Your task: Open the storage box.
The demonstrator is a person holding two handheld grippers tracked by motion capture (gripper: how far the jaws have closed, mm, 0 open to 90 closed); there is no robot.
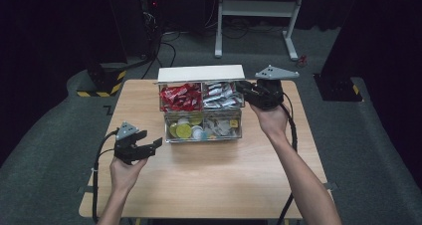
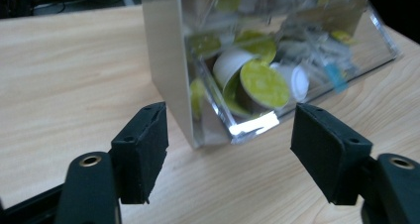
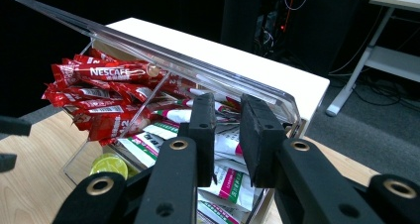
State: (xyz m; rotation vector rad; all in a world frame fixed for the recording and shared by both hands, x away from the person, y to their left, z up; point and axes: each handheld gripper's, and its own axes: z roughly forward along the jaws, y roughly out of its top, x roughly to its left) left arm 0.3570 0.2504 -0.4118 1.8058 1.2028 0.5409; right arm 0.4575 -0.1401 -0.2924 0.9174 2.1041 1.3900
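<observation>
Clear organizer box (image 1: 203, 110) mid-table, right tongs (image 1: 244, 89) nearly pressed together at its edge, left tongs (image 1: 149, 146) spread nearby.

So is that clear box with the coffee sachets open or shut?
Open. The clear box has its white lid standing up behind it, leaving red sachets and the other compartments uncovered.

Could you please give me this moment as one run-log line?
left tool: open, near organizer's front-left corner | right tool: nearly shut at clear organizer back-right edge, over white sachets | holding: cannot tell

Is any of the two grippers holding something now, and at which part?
The left gripper is open and holds nothing. The right gripper is at the clear organizer box, over its white sachets; whether it grips one cannot be told.
</observation>
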